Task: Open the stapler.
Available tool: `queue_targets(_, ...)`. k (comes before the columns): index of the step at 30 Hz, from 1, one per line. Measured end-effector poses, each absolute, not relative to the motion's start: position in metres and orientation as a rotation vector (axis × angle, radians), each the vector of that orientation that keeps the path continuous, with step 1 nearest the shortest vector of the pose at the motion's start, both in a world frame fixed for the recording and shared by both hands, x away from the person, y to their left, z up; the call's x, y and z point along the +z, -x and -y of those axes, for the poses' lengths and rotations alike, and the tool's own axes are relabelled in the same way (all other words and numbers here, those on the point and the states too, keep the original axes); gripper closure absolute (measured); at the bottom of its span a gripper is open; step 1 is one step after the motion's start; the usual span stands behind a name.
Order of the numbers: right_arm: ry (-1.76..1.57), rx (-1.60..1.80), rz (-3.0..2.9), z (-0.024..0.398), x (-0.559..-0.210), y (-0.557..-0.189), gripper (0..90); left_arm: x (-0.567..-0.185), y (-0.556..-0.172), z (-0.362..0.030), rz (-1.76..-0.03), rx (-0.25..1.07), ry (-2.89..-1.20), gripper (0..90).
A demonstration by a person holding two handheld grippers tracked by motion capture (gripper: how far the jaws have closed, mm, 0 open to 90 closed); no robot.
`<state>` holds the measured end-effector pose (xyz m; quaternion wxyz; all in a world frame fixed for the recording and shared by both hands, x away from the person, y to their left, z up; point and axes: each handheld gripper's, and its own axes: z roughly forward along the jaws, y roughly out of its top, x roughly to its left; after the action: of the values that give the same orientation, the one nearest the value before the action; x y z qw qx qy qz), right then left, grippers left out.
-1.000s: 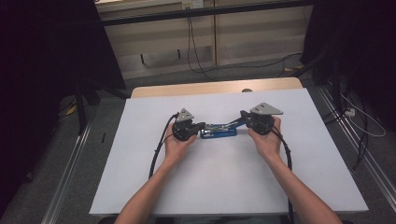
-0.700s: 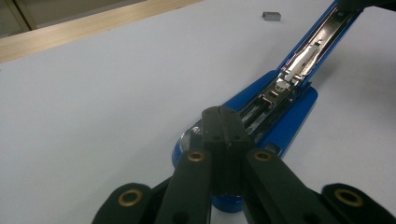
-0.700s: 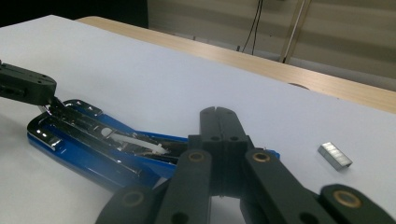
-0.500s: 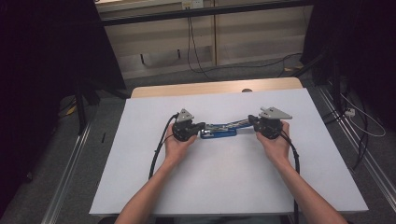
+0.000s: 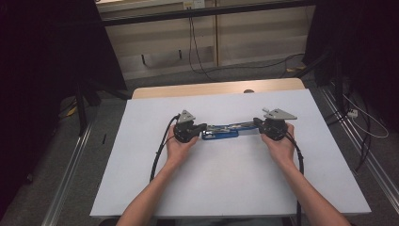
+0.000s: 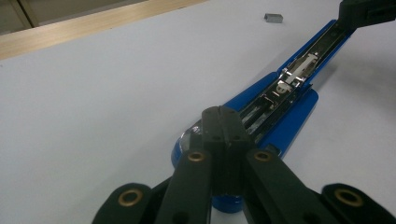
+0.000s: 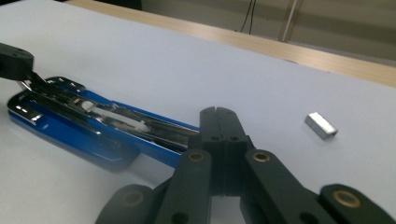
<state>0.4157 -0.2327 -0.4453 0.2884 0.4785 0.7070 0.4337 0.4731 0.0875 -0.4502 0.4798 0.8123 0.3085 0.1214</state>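
Observation:
A blue stapler (image 5: pixel 220 134) lies opened out flat on the white table (image 5: pixel 211 188), its metal staple channel (image 6: pixel 294 70) showing. My left gripper (image 5: pixel 204 126) is shut, its tips (image 6: pixel 224 114) set on the stapler's rounded left end. My right gripper (image 5: pixel 257 122) is also shut, its tips (image 7: pixel 217 112) at the far end of the stapler's swung-out arm (image 7: pixel 154 135). Whether either pair of jaws pinches the stapler or only presses on it I cannot tell. A small block of staples (image 7: pixel 321 125) lies loose on the table beyond the right gripper, also seen as a grey block (image 6: pixel 273 17).
A wooden strip (image 5: pixel 216 89) runs along the table's far edge. Cables (image 5: pixel 197 52) trail over the floor behind it. Metal rails (image 5: pixel 70 169) flank both sides. Each gripper's black cable (image 5: pixel 157 155) lies along the forearm on the table.
My right gripper has moved to the right and slightly down, and the stapler's arm has stretched out longer with it. The left gripper has stayed put.

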Motion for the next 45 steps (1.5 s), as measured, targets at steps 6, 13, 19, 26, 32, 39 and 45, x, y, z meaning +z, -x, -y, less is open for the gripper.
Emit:
queue_targets(6, -1.271, 1.141, -1.897, 0.231, -0.447, -0.417, 90.0, -0.45, -0.473, -0.087, -0.76, 0.294, -1.978, 90.0)
queue_targets(13, -1.275, 1.165, -1.887, 0.231, -0.446, -0.417, 90.0, -0.451, -0.474, -0.089, -0.774, 0.265, -1.964, 90.0)
queue_targets(19, -1.272, 1.182, -1.896, 0.23, -0.447, -0.417, 90.0, -0.451, -0.474, -0.089, -0.766, 0.271, -1.965, 90.0)
queue_targets(26, -1.257, 1.198, -1.9, 0.233, -0.446, -0.417, 88.8, -0.445, -0.472, -0.087, -0.759, 0.302, -1.955, 90.0)
queue_targets(32, -1.242, 1.199, -1.912, 0.231, -0.446, -0.417, 87.5, -0.444, -0.472, -0.086, -0.74, 0.312, -1.959, 90.0)
queue_targets(39, -1.234, 1.23, -1.909, 0.232, -0.444, -0.416, 81.9, -0.441, -0.466, -0.083, -0.713, 0.334, -1.968, 82.9)
queue_targets(45, -1.238, 1.246, -1.898, 0.234, -0.442, -0.415, 78.3, -0.436, -0.462, -0.087, -0.718, 0.328, -1.945, 74.2)
